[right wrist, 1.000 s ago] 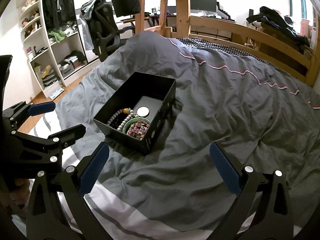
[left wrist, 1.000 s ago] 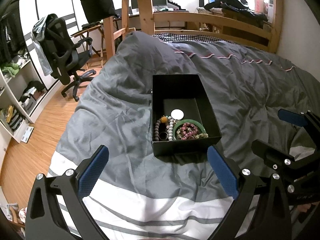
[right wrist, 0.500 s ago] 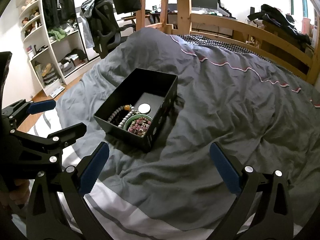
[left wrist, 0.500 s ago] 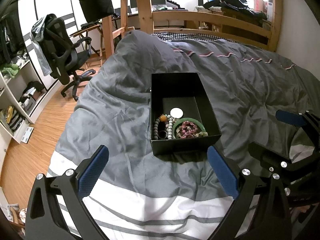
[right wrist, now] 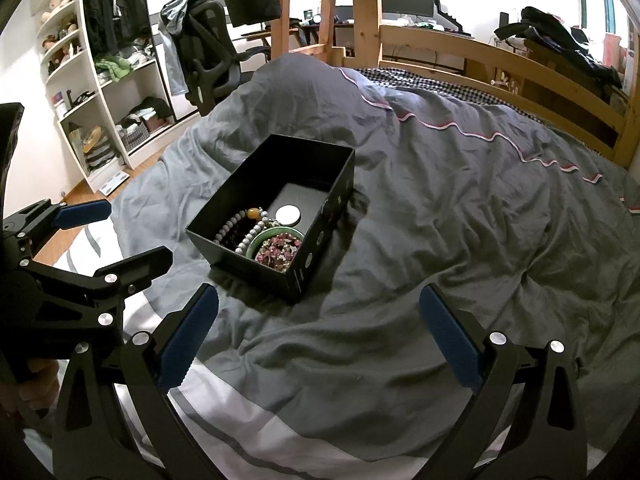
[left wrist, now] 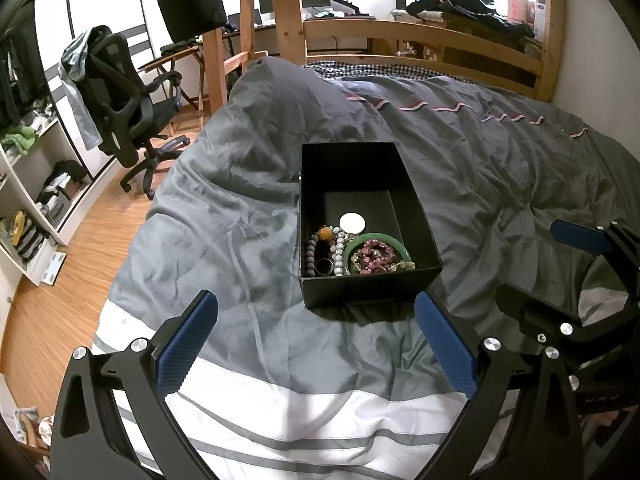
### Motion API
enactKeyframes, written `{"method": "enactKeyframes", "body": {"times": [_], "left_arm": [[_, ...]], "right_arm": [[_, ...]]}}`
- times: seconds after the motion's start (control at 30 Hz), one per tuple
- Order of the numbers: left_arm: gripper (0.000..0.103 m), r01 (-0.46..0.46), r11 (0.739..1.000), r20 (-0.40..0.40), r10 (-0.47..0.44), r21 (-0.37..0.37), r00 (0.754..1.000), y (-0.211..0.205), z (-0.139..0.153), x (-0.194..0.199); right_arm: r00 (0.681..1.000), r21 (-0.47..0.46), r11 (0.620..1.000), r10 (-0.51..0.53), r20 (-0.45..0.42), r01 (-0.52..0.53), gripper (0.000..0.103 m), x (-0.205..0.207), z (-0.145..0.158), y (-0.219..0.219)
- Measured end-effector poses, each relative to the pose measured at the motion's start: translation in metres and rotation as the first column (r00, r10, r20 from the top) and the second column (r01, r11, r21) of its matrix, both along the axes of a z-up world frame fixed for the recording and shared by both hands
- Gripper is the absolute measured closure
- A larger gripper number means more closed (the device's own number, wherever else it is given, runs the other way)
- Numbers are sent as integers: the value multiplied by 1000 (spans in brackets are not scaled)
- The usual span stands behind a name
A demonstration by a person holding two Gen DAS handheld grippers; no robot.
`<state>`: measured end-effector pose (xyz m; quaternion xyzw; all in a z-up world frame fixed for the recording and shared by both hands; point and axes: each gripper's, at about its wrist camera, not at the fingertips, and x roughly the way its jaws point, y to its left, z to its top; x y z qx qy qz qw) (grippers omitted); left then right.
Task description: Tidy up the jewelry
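A black open box (left wrist: 424,216) sits on the grey bed cover; it also shows in the right wrist view (right wrist: 320,236). Inside at its near end lie a green bangle (left wrist: 402,242), a pink bead bracelet (left wrist: 374,256), grey and dark bead strings (left wrist: 340,246), a dark ring (left wrist: 324,267) and a white round disc (left wrist: 352,223). My left gripper (left wrist: 316,344) is open and empty, just in front of the box. My right gripper (right wrist: 320,336) is open and empty, in front and to the right of the box.
The bed has a grey duvet (left wrist: 500,168) with a white striped edge (left wrist: 300,408) near me and a wooden frame (left wrist: 440,36) at the far side. An office chair (left wrist: 124,100) and open shelves (right wrist: 112,92) stand on the wooden floor to the left.
Both grippers have drawn slightly back and up from the box; it sits a little farther away in both views. Jaws stay open.
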<state>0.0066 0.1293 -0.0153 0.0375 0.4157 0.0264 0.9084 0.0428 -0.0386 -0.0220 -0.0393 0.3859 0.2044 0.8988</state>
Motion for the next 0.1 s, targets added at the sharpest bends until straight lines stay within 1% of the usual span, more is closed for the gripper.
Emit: {"method": "enactKeyframes", "body": {"times": [0.1], "left_arm": [[6,-2,1000,0,2,1,1000,-1,0,1]], "right_arm": [[1000,0,1000,-1,-1,1,4,0,-1,0]]}}
